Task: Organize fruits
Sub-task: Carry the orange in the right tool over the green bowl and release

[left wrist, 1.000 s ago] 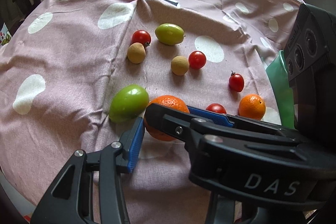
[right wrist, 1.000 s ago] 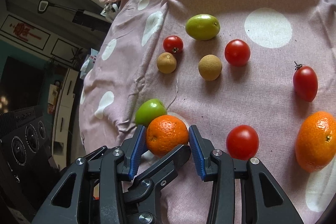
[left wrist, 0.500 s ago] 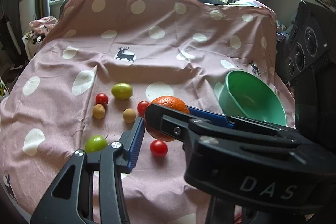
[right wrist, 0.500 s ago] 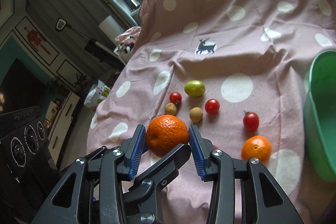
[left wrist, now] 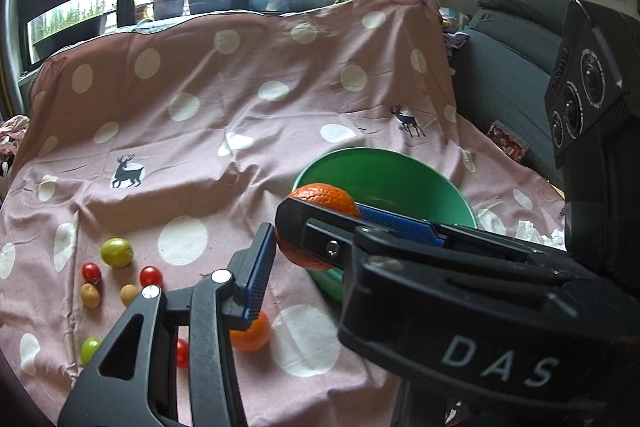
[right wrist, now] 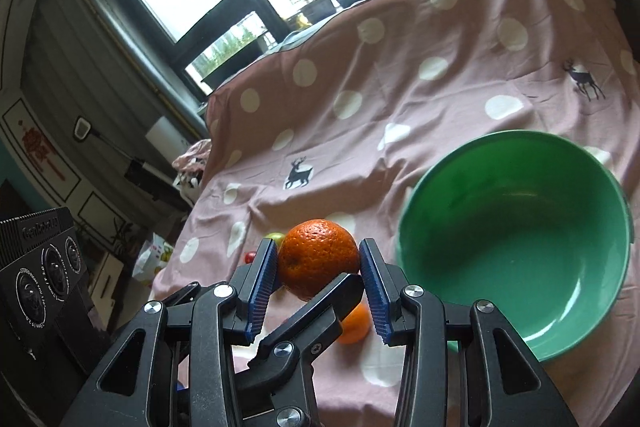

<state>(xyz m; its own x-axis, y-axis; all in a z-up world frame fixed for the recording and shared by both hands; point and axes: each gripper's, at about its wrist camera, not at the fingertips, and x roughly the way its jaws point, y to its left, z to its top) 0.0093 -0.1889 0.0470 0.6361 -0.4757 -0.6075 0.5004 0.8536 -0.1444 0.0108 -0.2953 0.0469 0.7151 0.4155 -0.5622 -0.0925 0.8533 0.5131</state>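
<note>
The step in hand is judged to be the carrying of one orange (right wrist: pixel 318 255) to the green bowl (right wrist: pixel 516 134). The orange is clenched between the two blue pads of the right tool (right wrist: pixel 318 267) and is held in the air above the pink spotted cloth (left wrist: pixel 240 99), just beside the bowl's near rim and not yet over its hollow. The bowl is seen to be empty.

For the next move, the orange would need to be brought over the hollow and lowered, and only then should the pads be released, so that it is not dropped on the rim.

In the right wrist view, both pads on the orange and the bowl's whole inside are shown. In the left wrist view, the fruits left on the cloth are shown: a second orange (left wrist: pixel 252 337), green fruits (left wrist: pixel 116 252), cherry tomatoes (left wrist: pixel 151 275) and small brown fruits (left wrist: pixel 90 295). There one pad of the left tool (left wrist: pixel 288 247) is seen against the orange; its other side is masked, so its grip cannot be told.
</note>
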